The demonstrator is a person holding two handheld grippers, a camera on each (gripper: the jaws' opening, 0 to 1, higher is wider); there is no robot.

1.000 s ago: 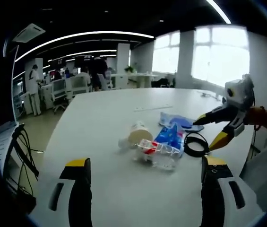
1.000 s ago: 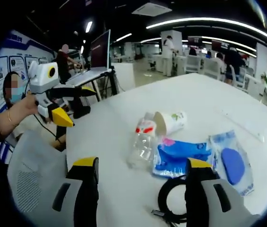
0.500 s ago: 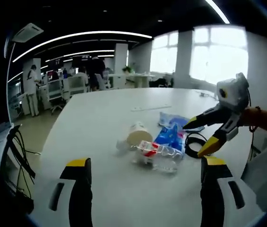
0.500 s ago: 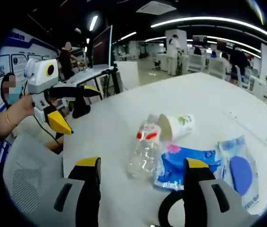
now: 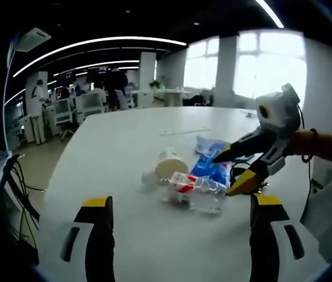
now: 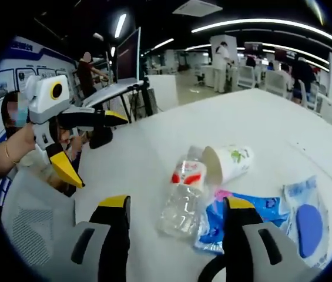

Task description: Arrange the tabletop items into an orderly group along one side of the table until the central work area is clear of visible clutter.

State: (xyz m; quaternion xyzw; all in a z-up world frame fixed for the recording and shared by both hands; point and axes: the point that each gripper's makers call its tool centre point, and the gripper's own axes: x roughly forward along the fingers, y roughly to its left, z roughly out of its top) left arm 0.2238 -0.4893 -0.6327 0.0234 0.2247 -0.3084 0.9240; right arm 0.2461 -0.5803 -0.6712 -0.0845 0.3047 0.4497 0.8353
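On the white table (image 5: 118,147) a small cluster of things lies together near its middle: a clear plastic bottle (image 6: 182,197) on its side with a red-and-white label near its neck, no liquid discernible inside; a paper cup (image 6: 227,163) tipped over beside it, its open mouth turned toward the bottle's neck and touching or nearly touching it, with whatever may be inside too dark to make out; a blue packet (image 6: 254,208) lying flat against the bottle's far side; and a clear pouch with a blue round piece inside (image 6: 307,220) just beyond that. In the left gripper view the same bottle (image 5: 198,191), cup (image 5: 168,165) and blue packet (image 5: 213,170) sit ahead. The right tongs (image 5: 231,173) reach in from the right, held by a hand, jaws spread apart with the yellow tips over the bottle's end and the packet, nothing between them. The left tongs (image 6: 98,150) hang in the air off the table's edge in the right gripper view, jaws likewise wide apart and holding nothing. A black loop of cable (image 6: 210,273) peeks out at the bottom of the right gripper view.
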